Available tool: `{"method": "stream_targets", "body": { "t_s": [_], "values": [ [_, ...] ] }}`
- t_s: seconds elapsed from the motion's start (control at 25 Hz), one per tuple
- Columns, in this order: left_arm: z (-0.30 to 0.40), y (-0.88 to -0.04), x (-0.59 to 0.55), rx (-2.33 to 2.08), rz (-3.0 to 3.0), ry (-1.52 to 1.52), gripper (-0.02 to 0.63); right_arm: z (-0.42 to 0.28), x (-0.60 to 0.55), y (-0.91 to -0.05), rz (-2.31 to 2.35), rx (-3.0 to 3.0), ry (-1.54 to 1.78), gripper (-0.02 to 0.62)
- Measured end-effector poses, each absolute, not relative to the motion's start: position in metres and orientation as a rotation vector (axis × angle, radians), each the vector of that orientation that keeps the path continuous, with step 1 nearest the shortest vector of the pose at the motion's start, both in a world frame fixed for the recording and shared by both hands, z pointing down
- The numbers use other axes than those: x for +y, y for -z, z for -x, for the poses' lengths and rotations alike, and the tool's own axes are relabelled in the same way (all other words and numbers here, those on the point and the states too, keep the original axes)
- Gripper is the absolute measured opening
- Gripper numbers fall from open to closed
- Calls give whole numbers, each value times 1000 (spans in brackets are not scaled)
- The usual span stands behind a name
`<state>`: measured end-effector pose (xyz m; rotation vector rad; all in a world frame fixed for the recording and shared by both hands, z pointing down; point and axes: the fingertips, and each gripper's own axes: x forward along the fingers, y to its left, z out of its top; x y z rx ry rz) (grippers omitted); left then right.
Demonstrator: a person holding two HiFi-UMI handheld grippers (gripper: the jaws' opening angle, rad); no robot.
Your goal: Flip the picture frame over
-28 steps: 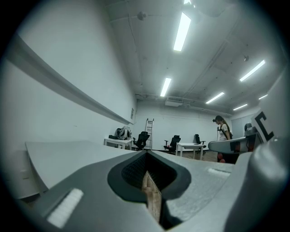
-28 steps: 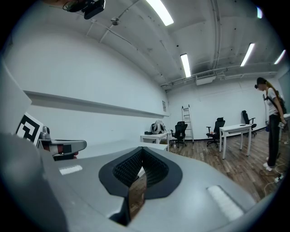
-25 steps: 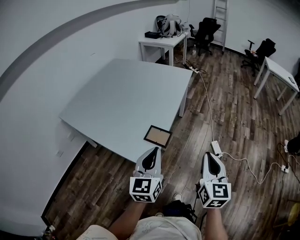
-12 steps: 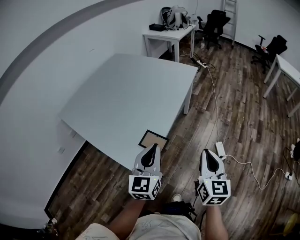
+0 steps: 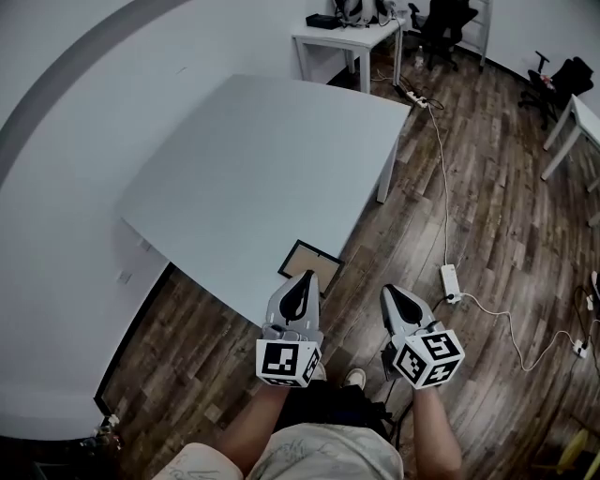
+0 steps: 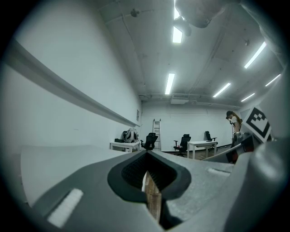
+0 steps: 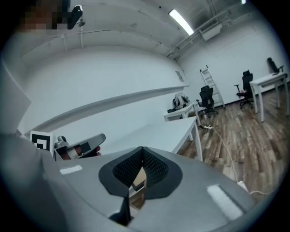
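The picture frame (image 5: 313, 260), dark-edged with a pale brown middle, lies flat on the near corner of the big white table (image 5: 262, 159). In the head view my left gripper (image 5: 303, 276) points at the frame's near edge, its tip just short of it or over it; I cannot tell whether they touch. The jaws are shut with nothing between them. My right gripper (image 5: 386, 291) hangs over the wood floor to the right of the frame, angled toward it, shut and empty. In the left gripper view (image 6: 147, 153) and the right gripper view (image 7: 141, 149) the jaws meet.
A white power strip (image 5: 451, 281) with a cable lies on the floor right of the table. A second white desk (image 5: 349, 34) and office chairs (image 5: 448, 17) stand at the back, another desk (image 5: 574, 111) at far right. A wall runs along the table's left.
Both grippers have moved forward and down toward the table's corner. The left tip is closer to the frame. The right gripper has rolled and now angles left.
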<state>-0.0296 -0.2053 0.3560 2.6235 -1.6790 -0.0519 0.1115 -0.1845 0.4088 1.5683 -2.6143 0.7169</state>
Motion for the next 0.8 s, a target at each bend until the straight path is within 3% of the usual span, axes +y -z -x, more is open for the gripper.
{"method": "stream_targets", "body": {
  "t_s": [0.44, 0.8],
  "values": [
    [45, -382, -234, -1634, -2609, 46, 0, -71, -220, -505, -1283, -2694, -1658, 32],
    [45, -397, -255, -1623, -2629, 41, 0, -52, -241, -555, -1000, -2749, -1906, 125]
  ]
}}
